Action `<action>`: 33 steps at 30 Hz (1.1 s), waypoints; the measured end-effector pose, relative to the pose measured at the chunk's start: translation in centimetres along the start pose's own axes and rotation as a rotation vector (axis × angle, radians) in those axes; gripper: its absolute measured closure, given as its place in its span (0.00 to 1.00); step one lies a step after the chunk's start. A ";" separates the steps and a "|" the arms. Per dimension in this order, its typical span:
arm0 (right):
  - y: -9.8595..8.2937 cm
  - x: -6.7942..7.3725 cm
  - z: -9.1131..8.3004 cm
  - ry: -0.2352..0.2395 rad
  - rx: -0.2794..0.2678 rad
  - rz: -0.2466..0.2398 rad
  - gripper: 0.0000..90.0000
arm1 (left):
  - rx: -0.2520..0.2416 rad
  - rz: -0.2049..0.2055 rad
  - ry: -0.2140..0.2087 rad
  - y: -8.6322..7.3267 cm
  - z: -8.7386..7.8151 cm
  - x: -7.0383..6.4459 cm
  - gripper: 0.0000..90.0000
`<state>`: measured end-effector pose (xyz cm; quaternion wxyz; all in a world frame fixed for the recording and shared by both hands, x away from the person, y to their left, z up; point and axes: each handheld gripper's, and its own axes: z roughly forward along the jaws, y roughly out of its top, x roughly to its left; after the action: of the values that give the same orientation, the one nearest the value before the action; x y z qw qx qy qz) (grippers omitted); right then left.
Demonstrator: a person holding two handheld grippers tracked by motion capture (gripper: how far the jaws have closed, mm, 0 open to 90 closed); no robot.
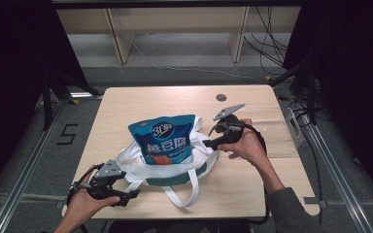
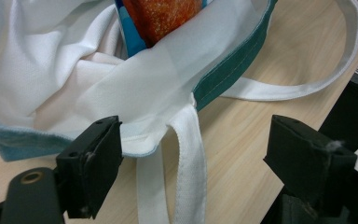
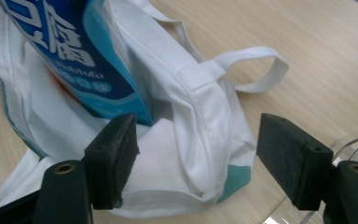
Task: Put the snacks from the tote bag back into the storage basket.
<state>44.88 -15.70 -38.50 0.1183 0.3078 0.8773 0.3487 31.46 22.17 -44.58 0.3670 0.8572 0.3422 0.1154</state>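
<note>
A white cloth tote bag (image 1: 136, 162) with green trim lies open in the middle of the table. A blue snack packet (image 1: 167, 138) stands partly inside it. My left gripper (image 1: 126, 196) is open at the bag's near-left corner, its jaws straddling the bag's rim and a white handle strap (image 2: 186, 172). My right gripper (image 1: 212, 143) is open at the bag's right edge; its jaws flank the bag's white rim (image 3: 205, 135) beside the packet (image 3: 88, 60). Neither holds anything.
The wooden table (image 1: 175, 99) has bare room at the back and at the right. A small dark round spot (image 1: 221, 97) lies near the far edge. One handle loop (image 1: 184, 194) hangs toward the front edge. Metal rails run along both sides of the table.
</note>
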 end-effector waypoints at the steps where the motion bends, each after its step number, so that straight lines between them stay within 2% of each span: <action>1: 0.2 0.0 -0.4 0.012 0.011 -0.023 0.32 | -0.014 -0.027 0.003 -0.1 0.0 -0.2 0.21; 2: 0.3 0.2 -0.5 0.006 -0.005 -0.027 0.32 | -0.004 -0.007 0.015 -0.2 -0.1 -0.1 0.22; 3: 0.6 0.2 -0.9 0.012 0.006 -0.050 0.31 | 0.001 -0.010 0.027 -0.3 -0.2 0.0 0.22; 4: 0.8 0.4 -1.1 0.002 -0.010 -0.064 0.31 | 0.005 0.002 0.035 -0.3 -0.3 0.0 0.22; 5: 1.0 0.6 -1.3 0.025 -0.013 -0.068 0.31 | 0.008 0.019 0.041 -0.3 -0.4 0.2 0.22; 6: 1.5 1.0 -1.8 0.065 0.006 -0.078 0.31 | 0.015 0.021 0.044 -0.4 -0.4 0.3 0.22; 7: 1.5 1.0 -1.8 0.065 0.006 -0.078 0.31 | 0.005 0.002 0.041 -0.5 -0.3 0.2 0.22; 8: 1.8 1.2 -1.9 0.053 0.009 -0.101 0.31 | 0.004 0.023 0.042 -0.5 -0.3 0.2 0.22; 9: 2.2 1.5 -2.0 0.045 0.018 -0.096 0.31 | 0.005 0.031 0.040 -0.5 -0.3 0.2 0.22; 10: 2.6 1.6 -2.2 0.053 0.024 -0.122 0.31 | 0.008 0.009 0.036 -0.5 -0.2 0.1 0.23; 12: 3.5 2.0 -2.4 0.060 0.034 -0.145 0.32 | 0.011 0.009 0.028 -0.6 -0.1 0.1 0.23; 14: 4.4 2.3 -2.7 0.061 0.032 -0.155 0.32 | 0.019 0.015 0.034 -0.7 -0.1 0.2 0.23; 15: 4.9 2.4 -2.8 0.071 0.039 -0.154 0.32 | 0.021 0.007 0.023 -0.7 -0.1 0.2 0.23; 18: 6.2 2.5 -3.2 0.076 0.031 -0.196 0.33 | 0.022 0.024 0.033 -0.7 -0.1 0.3 0.23; 19: 6.6 2.6 -3.3 0.076 0.045 -0.198 0.33 | 0.025 0.024 0.037 -0.7 -0.1 0.4 0.23; 21: 7.3 2.7 -3.5 0.079 0.052 -0.230 0.34 | 0.021 -0.005 0.030 -0.7 0.0 0.3 0.23; 22: 7.7 2.8 -3.5 0.087 0.058 -0.239 0.34 | 0.026 0.001 0.037 -0.7 0.0 0.3 0.23; 23: 8.0 2.9 -3.5 0.086 0.061 -0.226 0.34 | 0.023 -0.005 0.030 -0.8 0.0 0.3 0.23; 24: 8.4 2.9 -3.6 0.087 0.067 -0.250 0.34 | 0.028 -0.002 0.027 -0.8 0.0 0.3 0.23; 25: 8.8 3.0 -3.6 0.084 0.072 -0.256 0.34 | 0.036 0.009 0.041 -0.8 0.0 0.3 0.23; 26: 9.2 3.0 -3.6 0.087 0.083 -0.266 0.34 | 0.039 0.028 0.034 -0.7 0.0 0.3 0.23; 27: 9.9 3.2 -3.5 0.092 0.091 -0.296 0.34 | 0.039 0.017 0.042 -0.7 0.1 0.2 0.23; 33: 11.4 3.8 -3.1 0.097 0.110 -0.328 0.33 | 0.042 0.019 0.040 -0.7 0.2 0.1 0.23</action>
<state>45.85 -8.51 -28.39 0.1141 0.1493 0.9383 0.2905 31.28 22.52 -45.23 0.3410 0.8654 0.3438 0.1286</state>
